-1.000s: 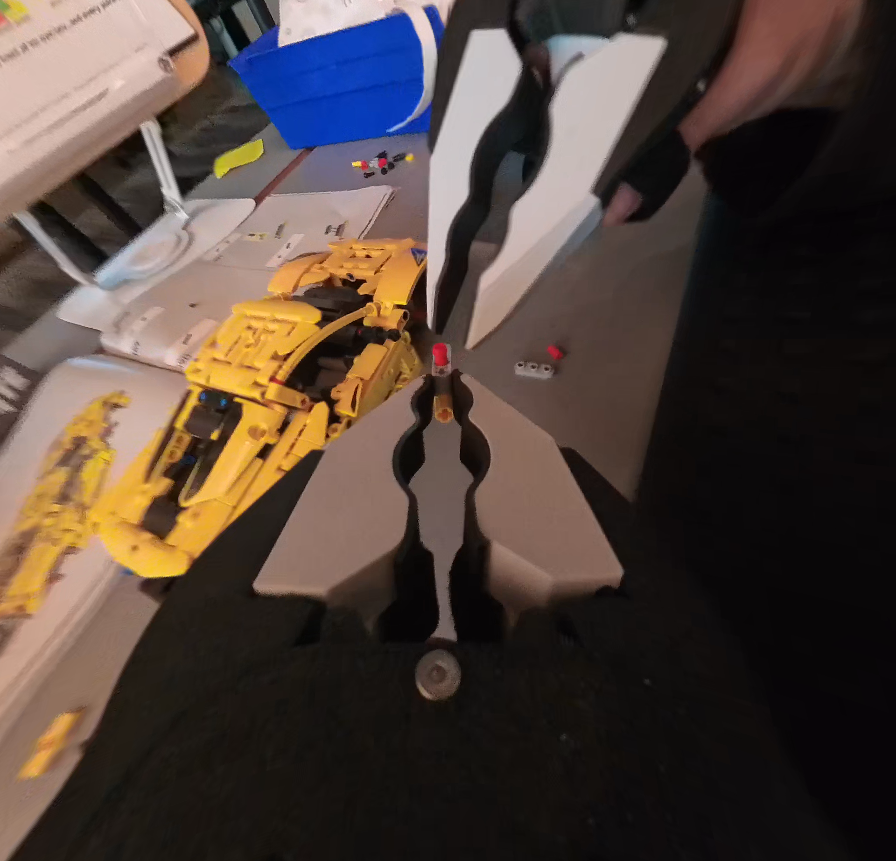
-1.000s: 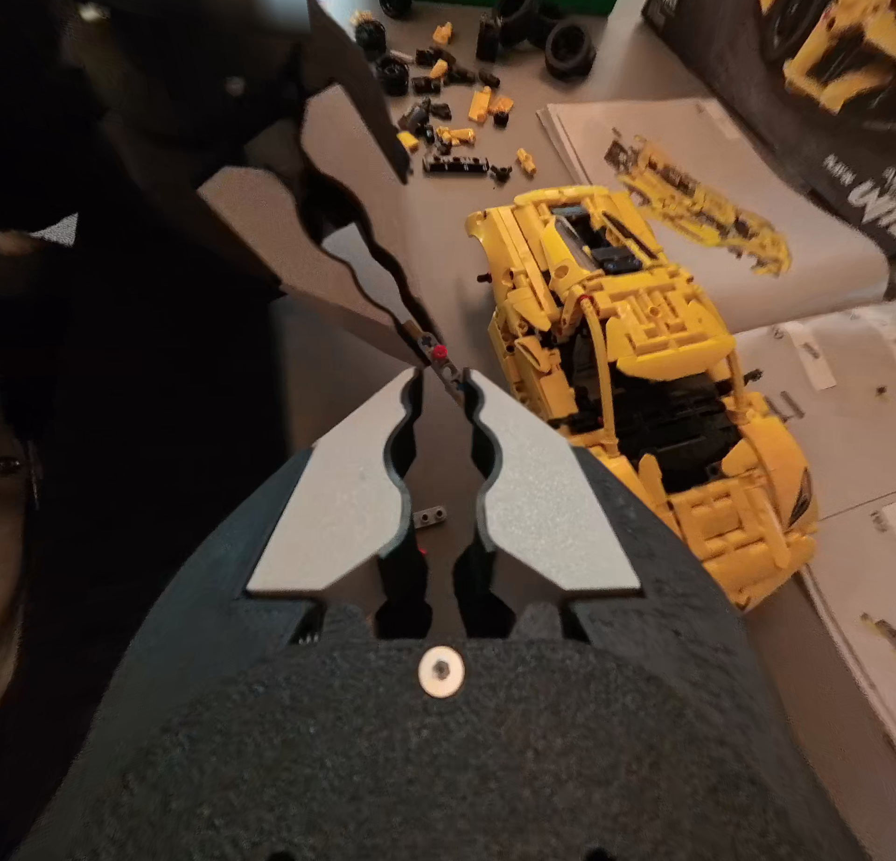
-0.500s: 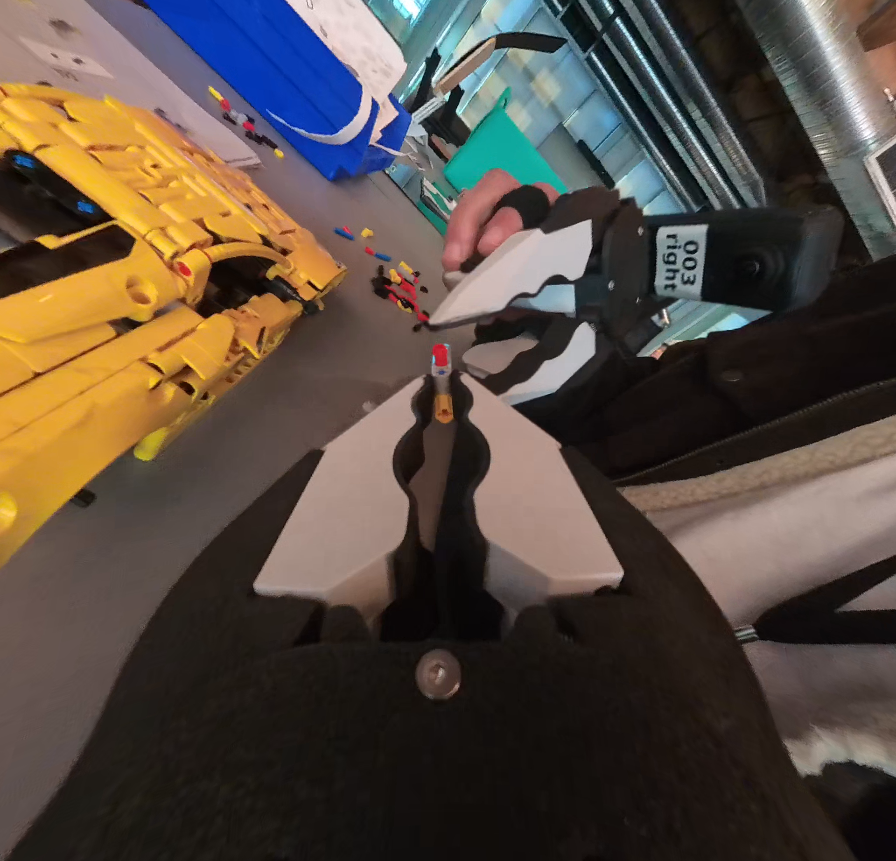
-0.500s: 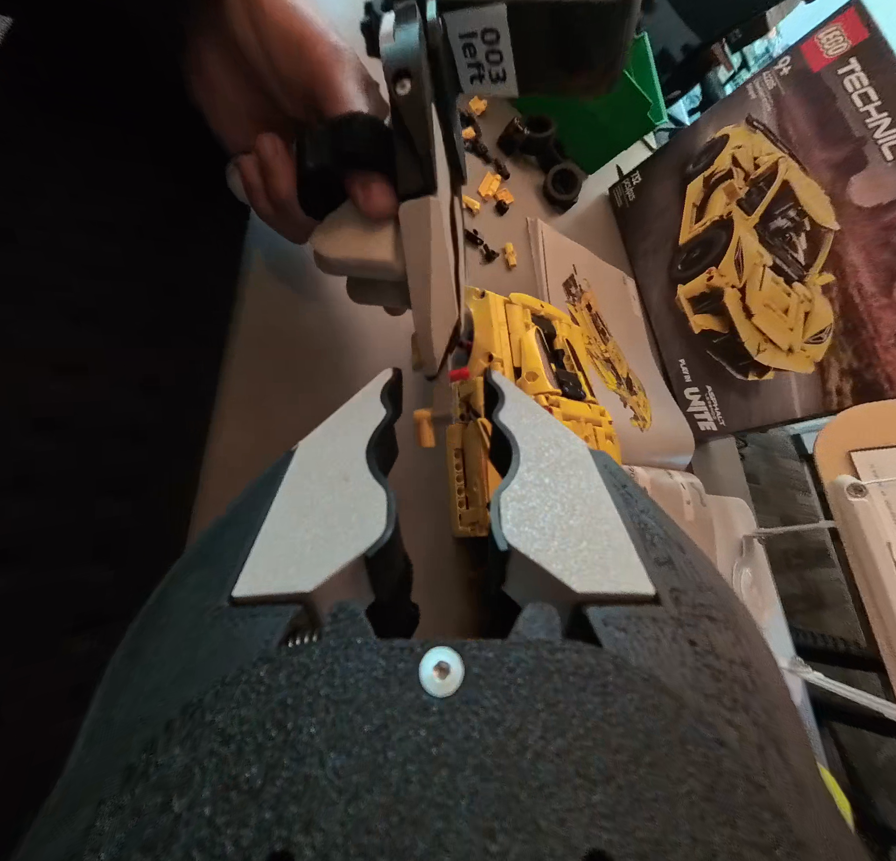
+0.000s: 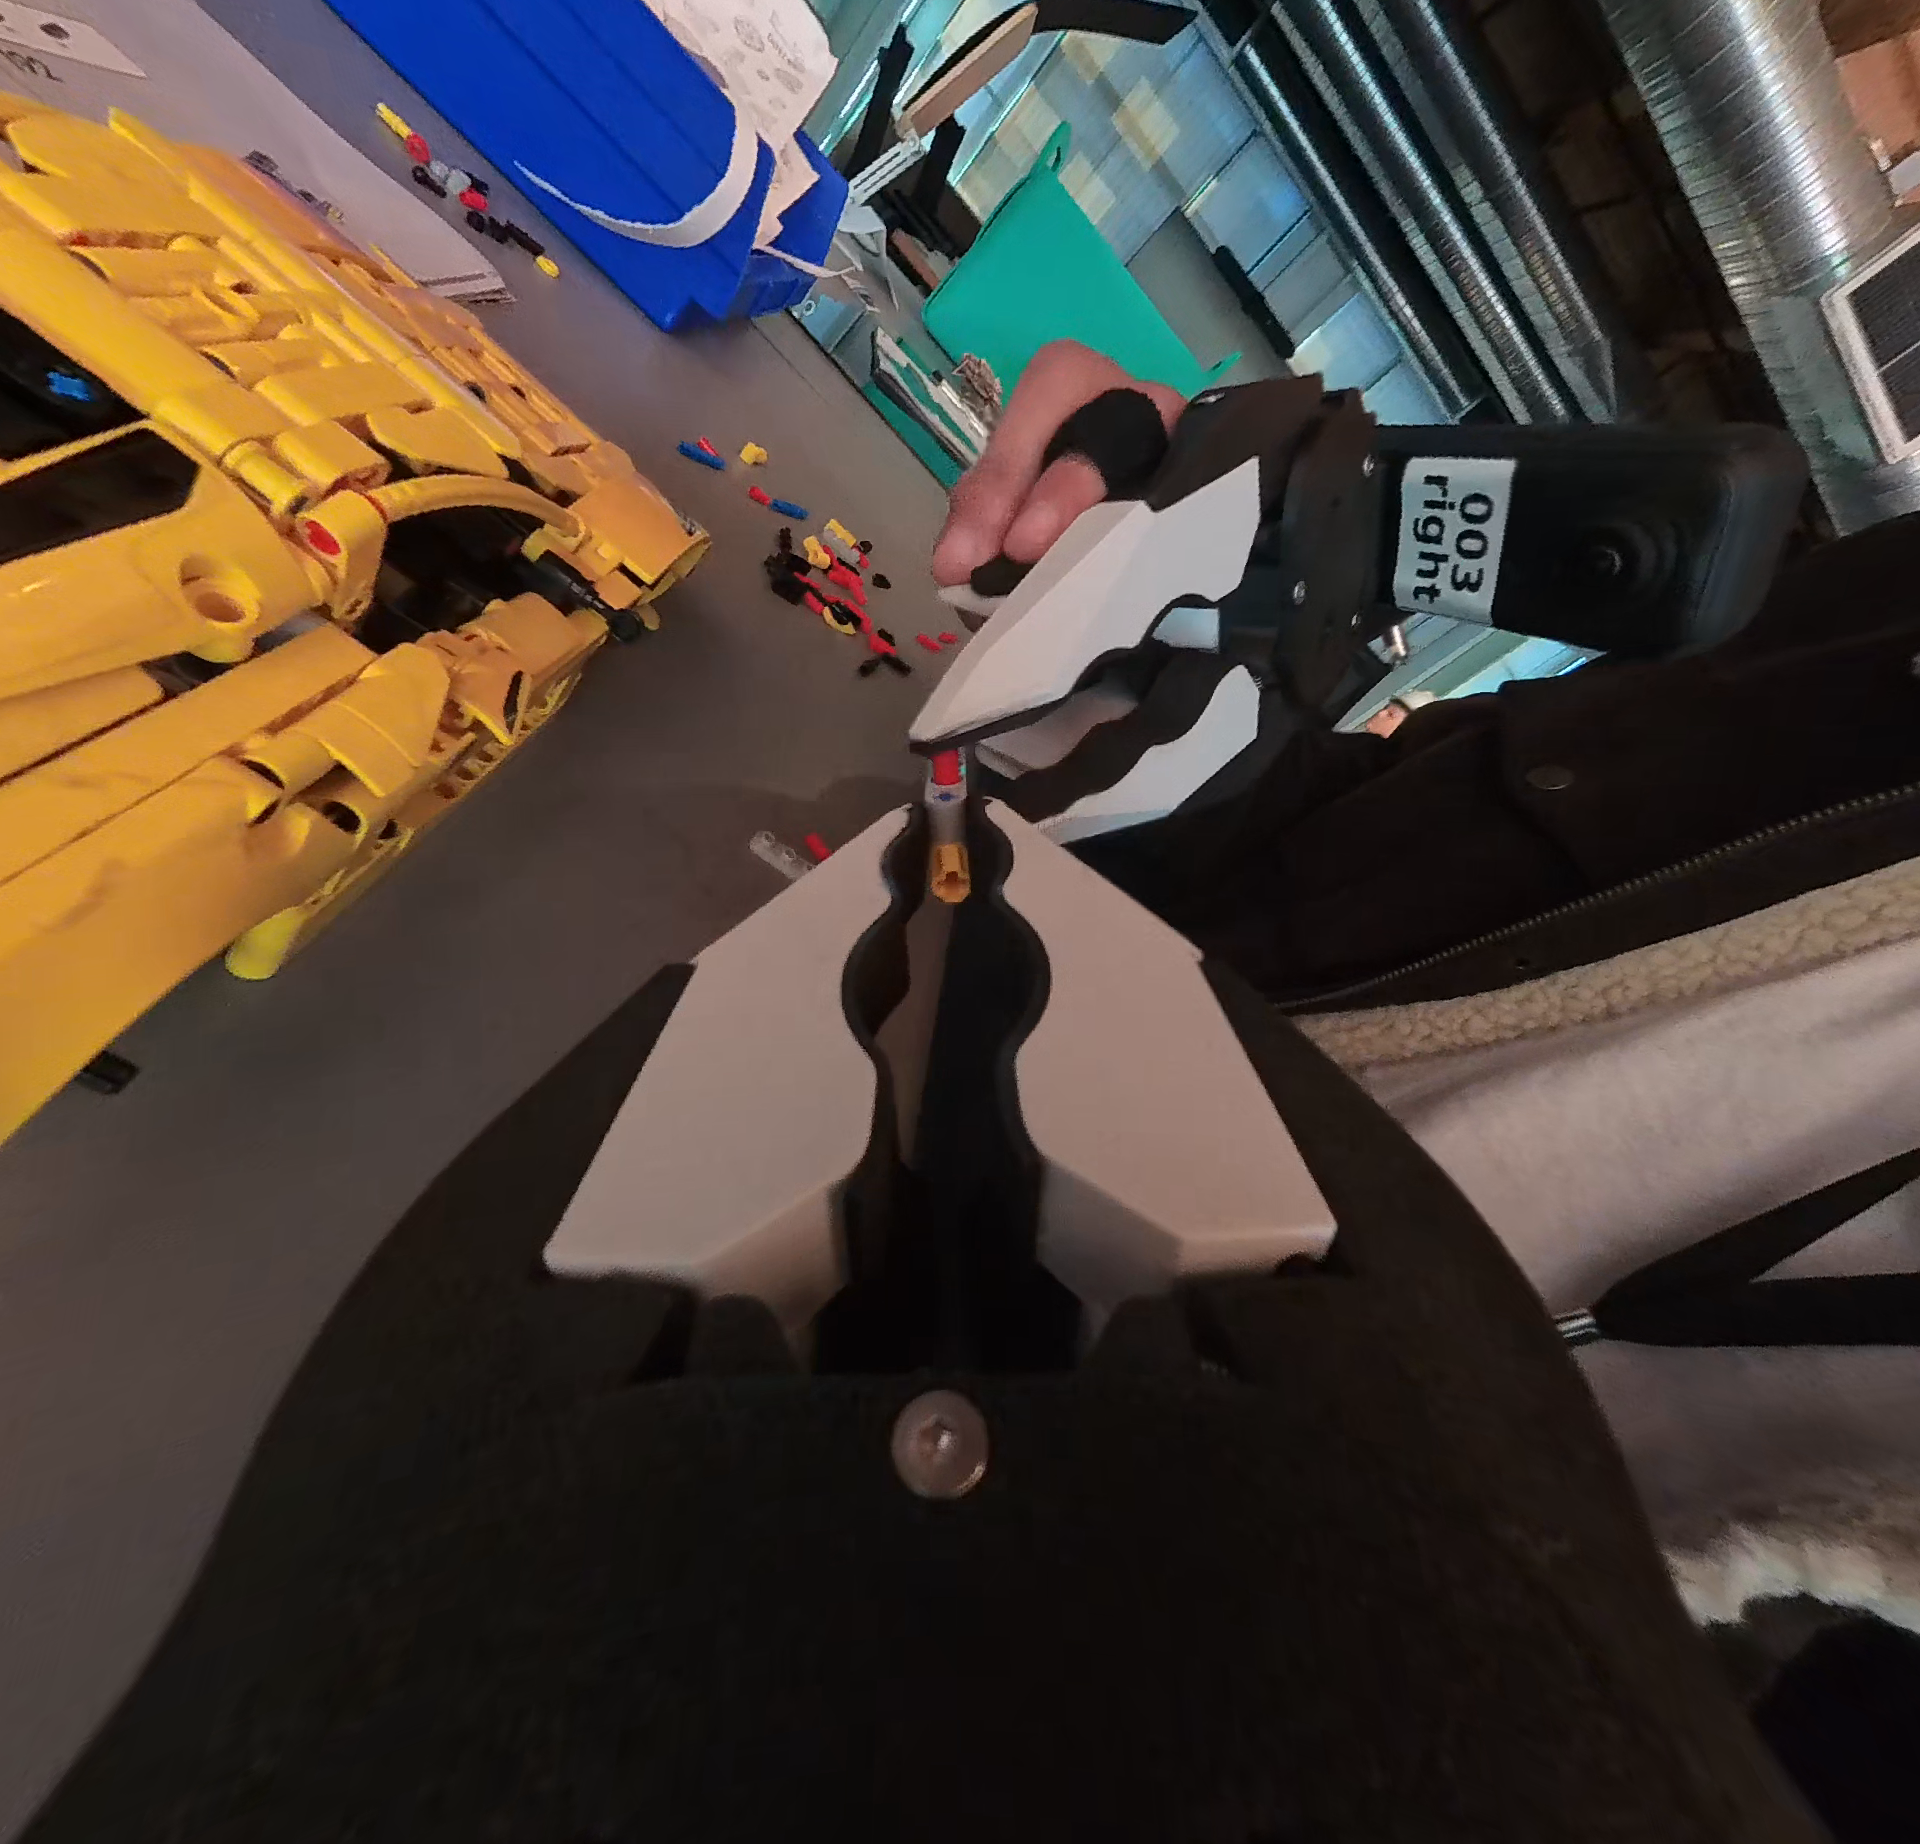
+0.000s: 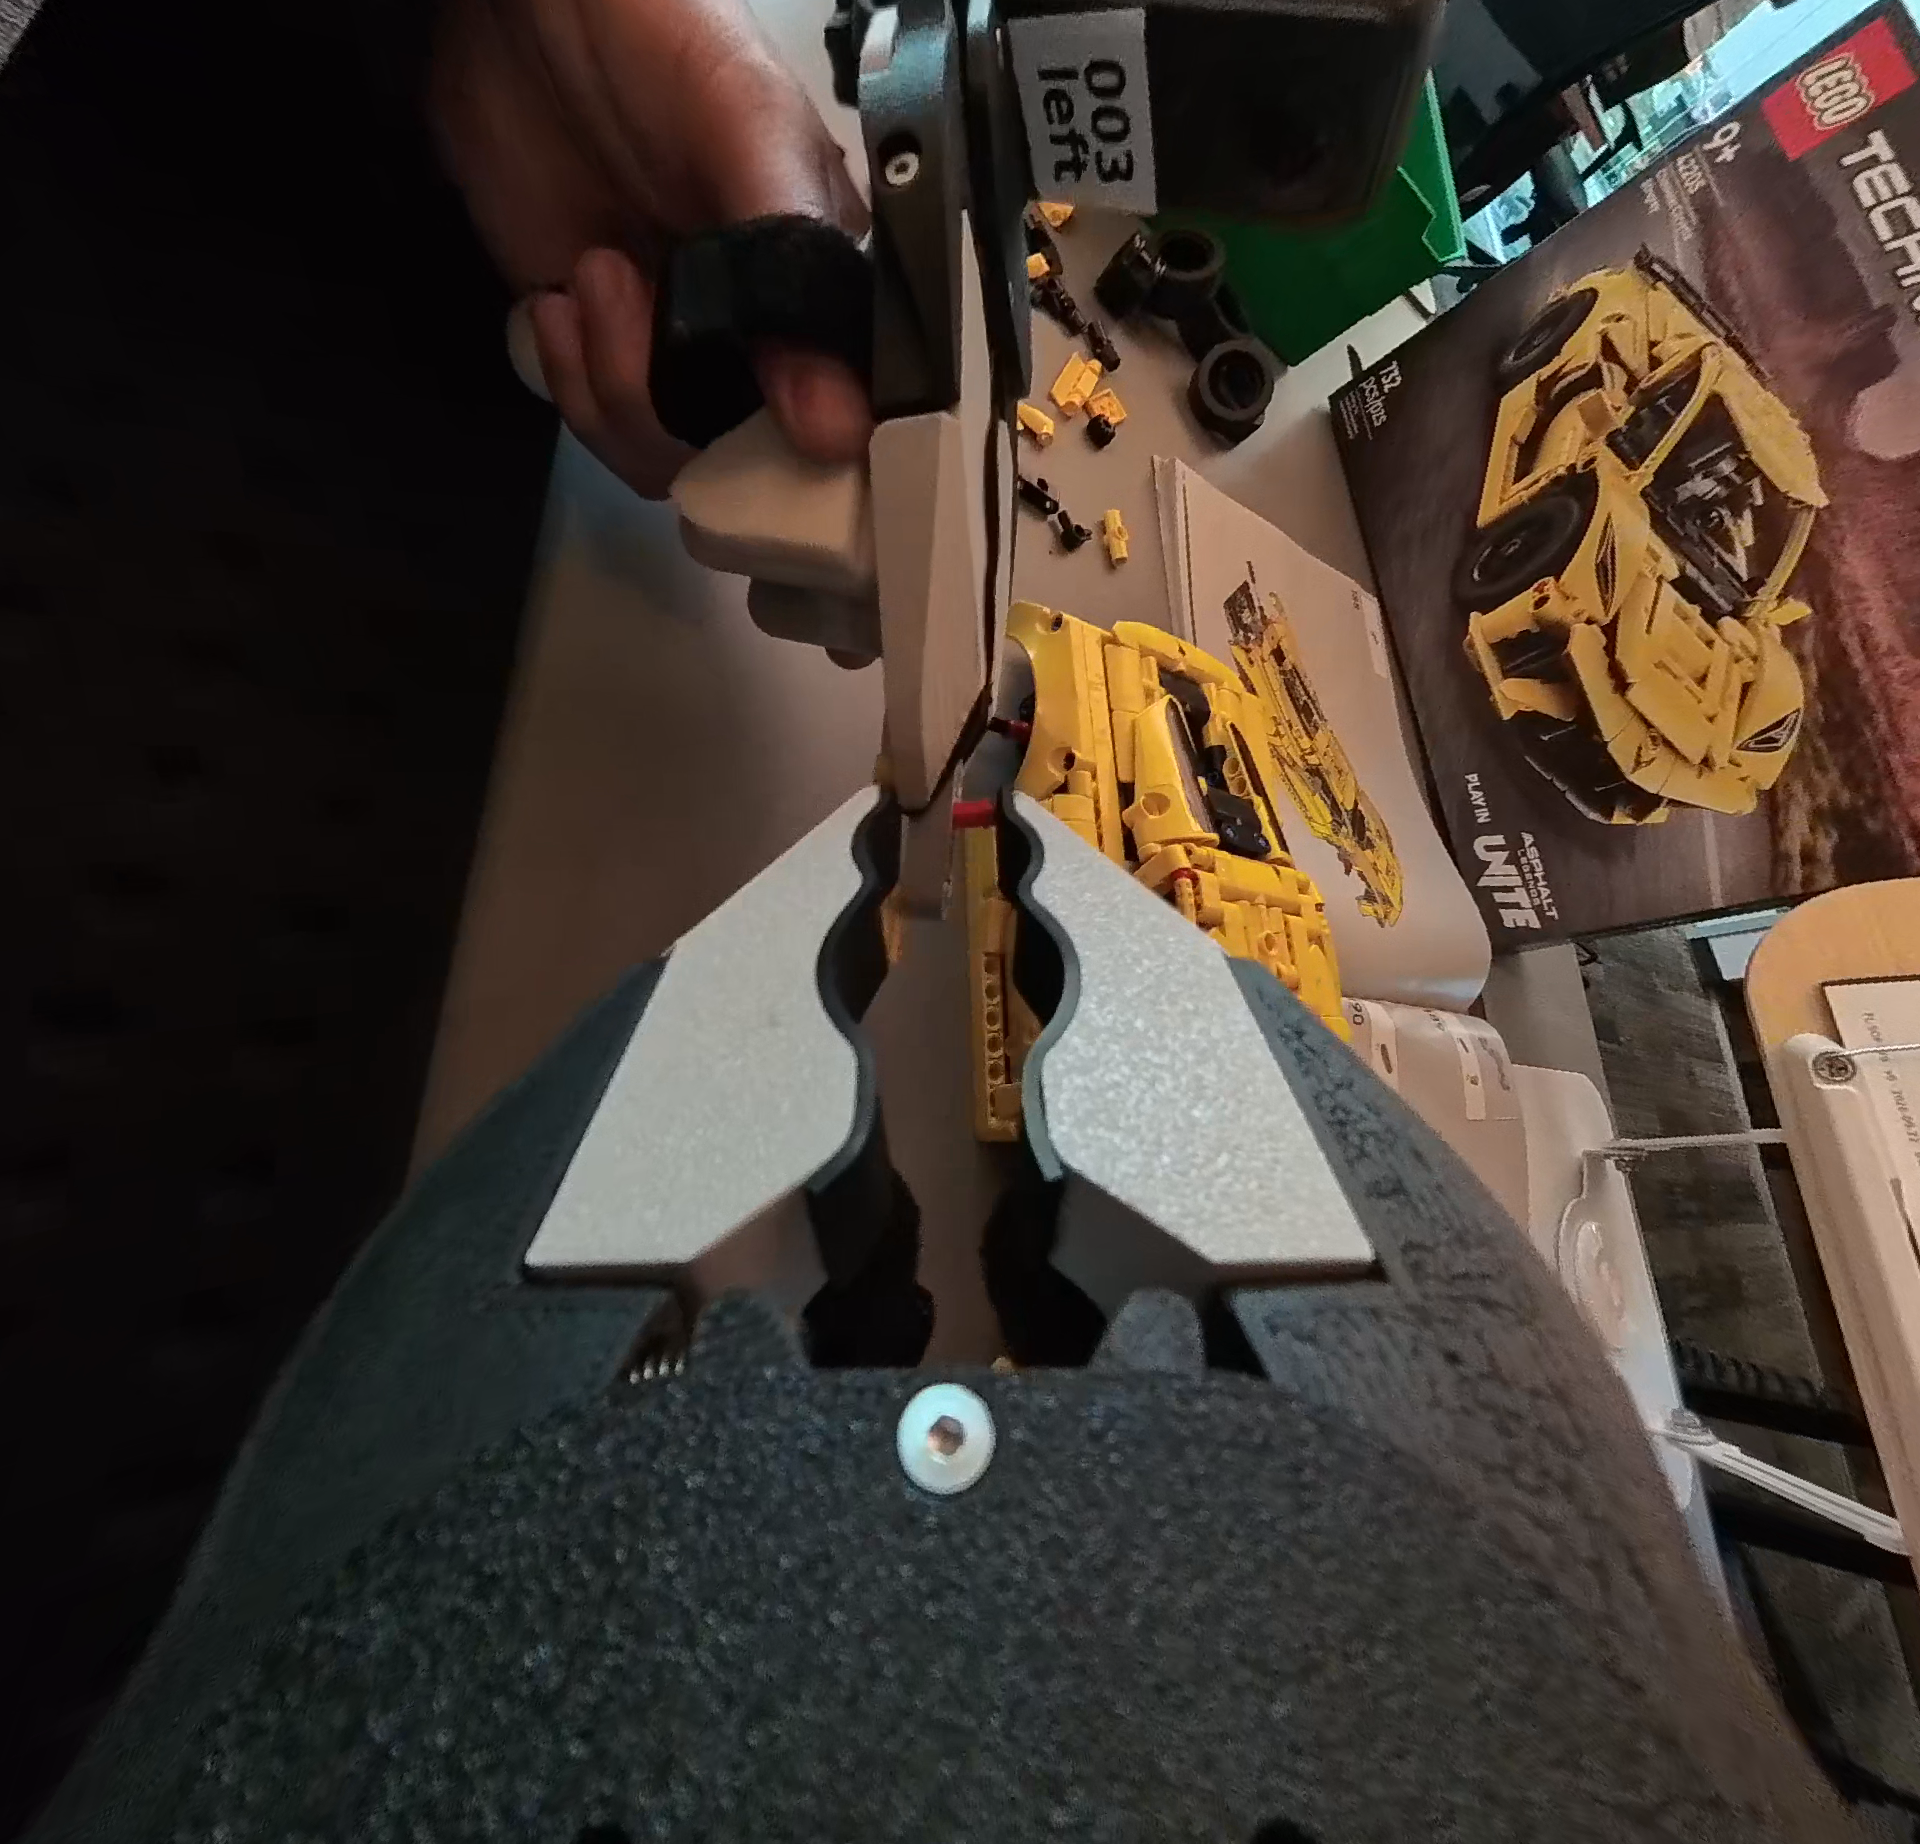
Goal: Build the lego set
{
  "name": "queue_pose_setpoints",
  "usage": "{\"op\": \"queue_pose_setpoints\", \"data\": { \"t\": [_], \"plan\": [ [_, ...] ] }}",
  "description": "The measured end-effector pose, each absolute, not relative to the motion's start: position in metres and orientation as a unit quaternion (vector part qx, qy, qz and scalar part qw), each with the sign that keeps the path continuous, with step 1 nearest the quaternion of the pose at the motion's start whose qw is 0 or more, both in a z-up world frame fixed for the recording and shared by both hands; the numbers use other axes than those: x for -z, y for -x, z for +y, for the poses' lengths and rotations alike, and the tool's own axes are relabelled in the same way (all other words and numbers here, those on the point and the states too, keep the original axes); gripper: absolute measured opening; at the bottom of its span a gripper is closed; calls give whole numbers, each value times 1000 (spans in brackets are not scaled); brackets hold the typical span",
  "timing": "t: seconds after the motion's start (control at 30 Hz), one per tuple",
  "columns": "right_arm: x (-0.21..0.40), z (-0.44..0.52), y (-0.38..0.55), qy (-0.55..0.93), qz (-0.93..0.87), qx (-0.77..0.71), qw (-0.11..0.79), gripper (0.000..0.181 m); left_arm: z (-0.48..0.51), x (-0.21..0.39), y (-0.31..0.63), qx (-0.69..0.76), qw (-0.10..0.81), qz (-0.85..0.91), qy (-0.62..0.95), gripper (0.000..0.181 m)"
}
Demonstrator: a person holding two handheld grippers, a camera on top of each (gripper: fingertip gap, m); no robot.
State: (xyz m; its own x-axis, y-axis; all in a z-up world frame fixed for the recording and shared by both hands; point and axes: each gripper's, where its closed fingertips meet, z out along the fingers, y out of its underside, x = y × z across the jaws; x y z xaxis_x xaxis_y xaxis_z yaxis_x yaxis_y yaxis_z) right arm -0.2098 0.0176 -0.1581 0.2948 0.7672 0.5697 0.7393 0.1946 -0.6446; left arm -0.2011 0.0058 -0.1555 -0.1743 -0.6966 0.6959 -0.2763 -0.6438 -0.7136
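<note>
Grey tabletop (image 5: 582,921) fills the frame's left, yellow car (image 5: 260,589) resting there. Your left gripper (image 5: 948,826) pinches a small pin stack (image 5: 948,807) at centre; your right gripper (image 6: 940,807), fingers parted, straddles its red tip. Close off-centre and you'd likely twist the stack free, dropping it among loose pieces (image 5: 831,589).

Bare grey table (image 5: 582,901) between yellow car (image 5: 260,589) and left gripper (image 5: 948,820): passable. Far right, loose small parts (image 5: 831,589) clutter it. Right gripper (image 5: 961,740) blocks just beyond the left's tips. Blue bin (image 5: 582,101) closes the far side.
</note>
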Motion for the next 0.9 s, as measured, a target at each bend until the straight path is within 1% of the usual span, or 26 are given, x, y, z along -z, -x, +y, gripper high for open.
{"op": "queue_pose_setpoints", "data": {
  "t": [0.2,0.23,0.37,0.47,0.5,0.53,0.57,0.6,0.67,0.77,0.8,0.83,0.87,0.9],
  "plan": [
    [155,21,210,635,-580,8,510,15,10,151,203,675,157,370,618,7],
    [155,20,211,636,-581,7,508,10,10,151,203,677,157,368,618,7],
    [156,21,211,646,-572,-3,505,10,12,151,203,678,156,363,620,7],
    [155,22,213,676,-524,-93,510,12,13,150,203,674,166,367,620,7],
    [154,20,212,686,-501,-134,511,14,13,151,202,665,177,376,621,7],
    [152,20,208,695,-475,-169,512,20,15,153,203,647,197,391,624,7],
    [150,17,204,702,-454,-212,506,21,15,153,204,631,218,409,622,7],
    [150,13,202,709,-438,-265,485,21,15,152,205,621,235,423,616,7],
    [153,10,198,724,-402,-341,444,30,11,150,206,610,252,445,605,7],
    [158,7,198,726,-387,-392,411,27,4,147,205,611,256,464,588,7],
    [156,6,200,720,-383,-408,410,24,2,147,205,611,257,467,585,7],
    [156,3,202,714,-387,-423,402,14,2,146,204,611,257,467,585,7],
    [158,3,202,717,-388,-424,395,8,3,147,204,612,255,464,588,7],
    [159,3,202,719,-385,-426,390,8,3,147,204,616,249,458,590,7]
  ]
}}
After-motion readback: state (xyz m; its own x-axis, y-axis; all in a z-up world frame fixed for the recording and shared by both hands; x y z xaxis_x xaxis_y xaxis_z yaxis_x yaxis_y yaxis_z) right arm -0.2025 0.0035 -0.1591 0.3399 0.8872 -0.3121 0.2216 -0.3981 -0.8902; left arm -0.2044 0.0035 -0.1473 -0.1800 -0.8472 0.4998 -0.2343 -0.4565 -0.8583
